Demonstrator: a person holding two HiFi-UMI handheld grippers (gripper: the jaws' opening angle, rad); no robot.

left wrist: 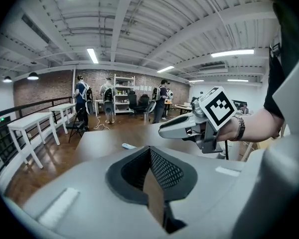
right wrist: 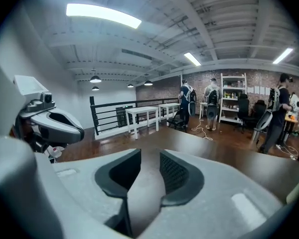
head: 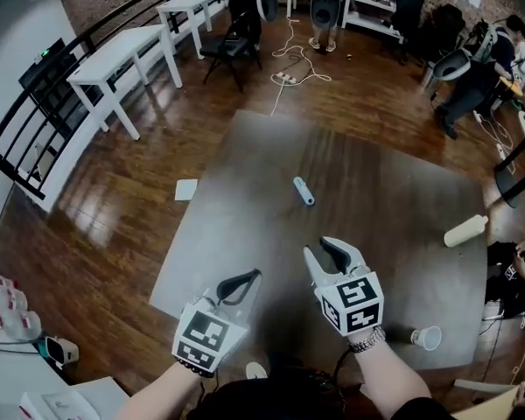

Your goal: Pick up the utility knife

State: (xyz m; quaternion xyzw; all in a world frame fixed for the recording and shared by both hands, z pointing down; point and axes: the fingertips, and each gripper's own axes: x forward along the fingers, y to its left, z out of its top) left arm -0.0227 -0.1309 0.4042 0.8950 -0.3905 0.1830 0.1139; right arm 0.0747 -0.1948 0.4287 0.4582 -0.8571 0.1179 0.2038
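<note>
The utility knife (head: pixel 304 191), a small pale blue-grey bar, lies near the middle of the dark grey table (head: pixel 385 191). In the left gripper view it is a small pale shape (left wrist: pixel 129 146) far ahead on the tabletop. Both grippers hover over the near part of the table, well short of the knife. My left gripper (head: pixel 248 277) (left wrist: pixel 150 151) has its tips together with nothing between them. To its right, my right gripper (head: pixel 318 248) (right wrist: pixel 150 157) stands open with an empty gap between its jaws. The knife does not show in the right gripper view.
A cream bottle (head: pixel 465 230) lies at the table's right edge and a paper cup (head: pixel 426 337) lies near its front right corner. A sheet of paper (head: pixel 185 189) is on the wooden floor left of the table. White tables (head: pixel 122 59), chairs and people stand beyond.
</note>
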